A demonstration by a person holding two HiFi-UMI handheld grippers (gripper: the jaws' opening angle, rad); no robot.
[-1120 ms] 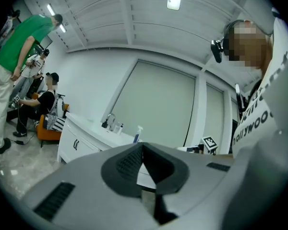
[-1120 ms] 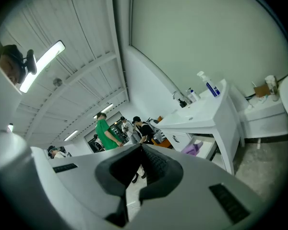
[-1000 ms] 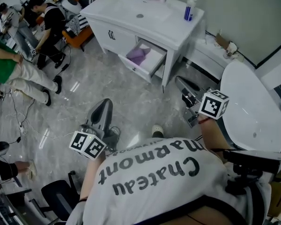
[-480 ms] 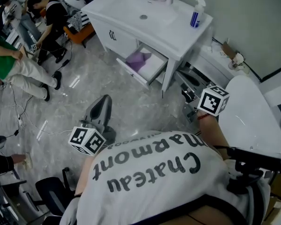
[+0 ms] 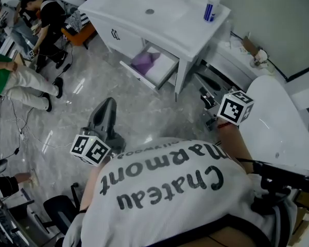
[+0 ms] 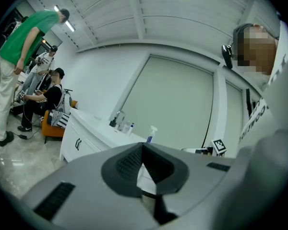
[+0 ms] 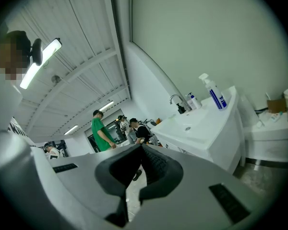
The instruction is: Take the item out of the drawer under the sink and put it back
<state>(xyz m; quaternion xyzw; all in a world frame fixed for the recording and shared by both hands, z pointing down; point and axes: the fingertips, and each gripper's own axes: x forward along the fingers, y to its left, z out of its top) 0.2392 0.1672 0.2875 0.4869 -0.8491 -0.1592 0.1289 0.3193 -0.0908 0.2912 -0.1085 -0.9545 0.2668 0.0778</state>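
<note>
The white sink cabinet stands ahead of me, and the drawer under it is pulled open. A purple item lies inside the drawer at its left. My left gripper is shut and empty, held level over the floor well short of the drawer. In the left gripper view its jaws meet at the tip, with the cabinet beyond. My right gripper is also shut and empty, to the right of the drawer. The right gripper view shows the sink top ahead.
A blue spray bottle and small bottles stand on the counter. A low white shelf and a large white rounded top lie to the right. Several people sit and stand at left. An office chair is at bottom left.
Both grippers have been carried forward toward the sink cabinet along with the person. Both stay shut and empty. The drawer stays open.
</note>
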